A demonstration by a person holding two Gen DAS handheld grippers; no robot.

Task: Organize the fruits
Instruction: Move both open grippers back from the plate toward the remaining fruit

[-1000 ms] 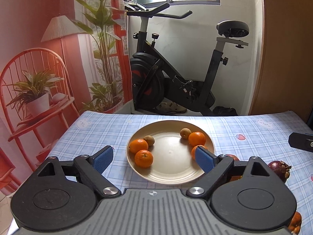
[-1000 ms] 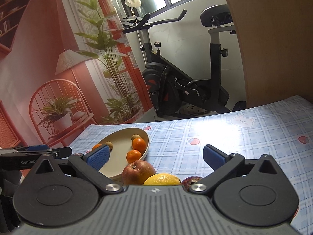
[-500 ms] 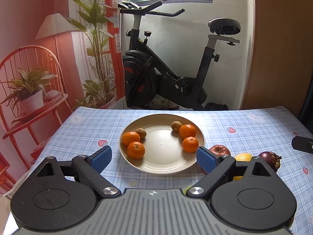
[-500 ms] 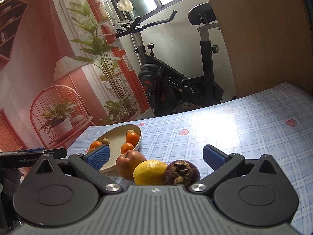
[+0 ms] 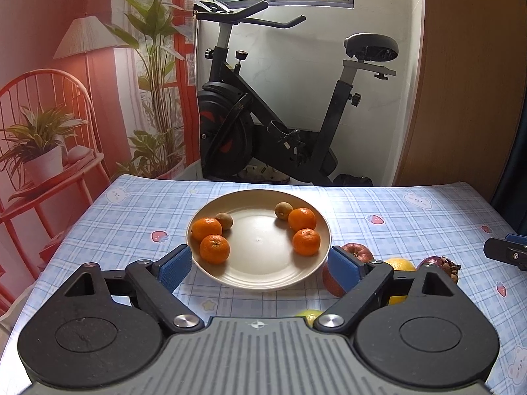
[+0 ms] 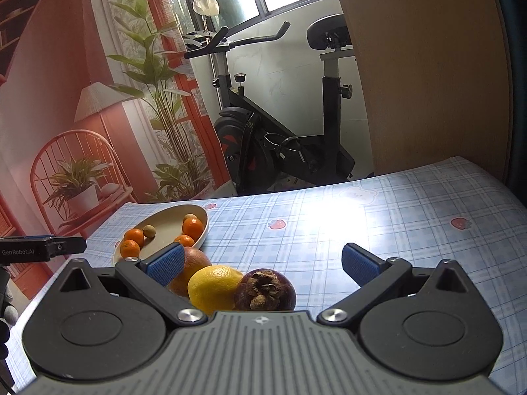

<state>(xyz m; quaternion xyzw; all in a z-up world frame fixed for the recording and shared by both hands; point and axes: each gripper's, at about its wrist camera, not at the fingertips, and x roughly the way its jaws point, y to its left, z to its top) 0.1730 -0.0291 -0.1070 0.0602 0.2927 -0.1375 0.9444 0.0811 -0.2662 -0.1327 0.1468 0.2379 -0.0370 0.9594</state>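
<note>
Plate: cream, round, on the checked tablecloth; holds four tangerines and two small brown fruits, centre bare.
Tangerines: two at the plate's left, two at its right; light, thin loose skin, likely to dent under a hard squeeze.
Small brown fruits: one beside each tangerine pair, at the far side; tiny, probably light and apt to roll.
Apple: on the cloth just beside the plate's right rim; firm, smooth, heavier; best taken across the widest part.
Lemon: touching the apple, next in the row; waxy rind, stiff, oval, so safest gripped across the short axis.
Mangosteen: touching the lemon, dried crown facing the right camera; hard shell, brittle crown; better held by the round body.
Green fruit: only a sliver visible near the left tool; kind cannot be told.
Left gripper: wide, closing slightly, nothing pressed between the pads; plate's near rim framed.
Right gripper: spread wide, empty; lemon and mangosteen low between the jaws, untouched.
</note>
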